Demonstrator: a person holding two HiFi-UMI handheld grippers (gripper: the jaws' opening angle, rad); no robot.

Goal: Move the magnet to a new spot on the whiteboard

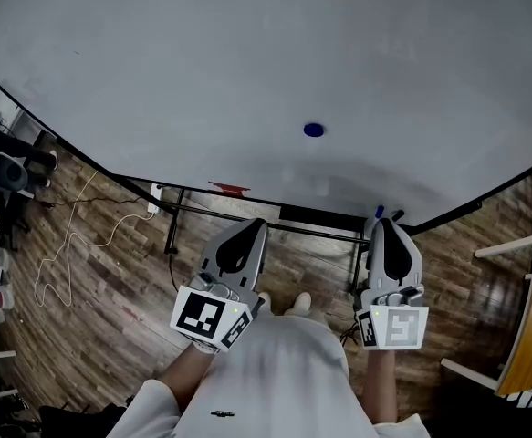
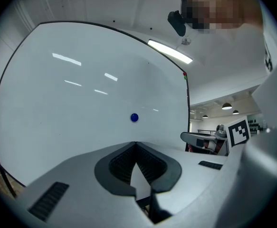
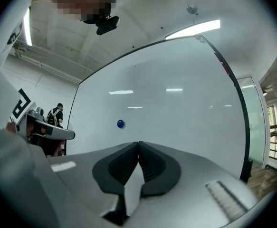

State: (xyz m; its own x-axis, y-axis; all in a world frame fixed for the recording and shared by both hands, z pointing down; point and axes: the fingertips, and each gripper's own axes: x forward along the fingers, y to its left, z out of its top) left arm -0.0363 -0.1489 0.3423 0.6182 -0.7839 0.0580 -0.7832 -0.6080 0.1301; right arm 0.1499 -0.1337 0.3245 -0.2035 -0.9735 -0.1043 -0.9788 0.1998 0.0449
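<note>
Nearest the viewer, short of the whiteboard (image 1: 202, 53), a white garment (image 1: 284, 372) fills the lower middle of the head view. Just past it the left gripper (image 1: 255, 226) and the right gripper (image 1: 386, 223) are held side by side, both aimed toward the board's bottom edge. Each gripper's own view shows its dark pads meeting at the tips with nothing between them, so both tools are closed and empty. Below the board lies a wooden floor (image 1: 110, 272), with a loose white cable (image 1: 65, 263) under the board's left part. Dark equipment (image 1: 10, 167) sits off the board's left end and pale wooden furniture (image 1: 530, 327) off its right end. Black stand rails (image 1: 247, 215) run beneath the bottom edge, crossing just ahead of both sets of fingertips. A small red item (image 1: 229, 188) sits at that edge. On the board itself, low and a little right of centre, sits the round blue magnet (image 1: 313, 130). It is well apart from either gripper and lies roughly between the lines the two tools point along. Only bare board surface lies around it.
</note>
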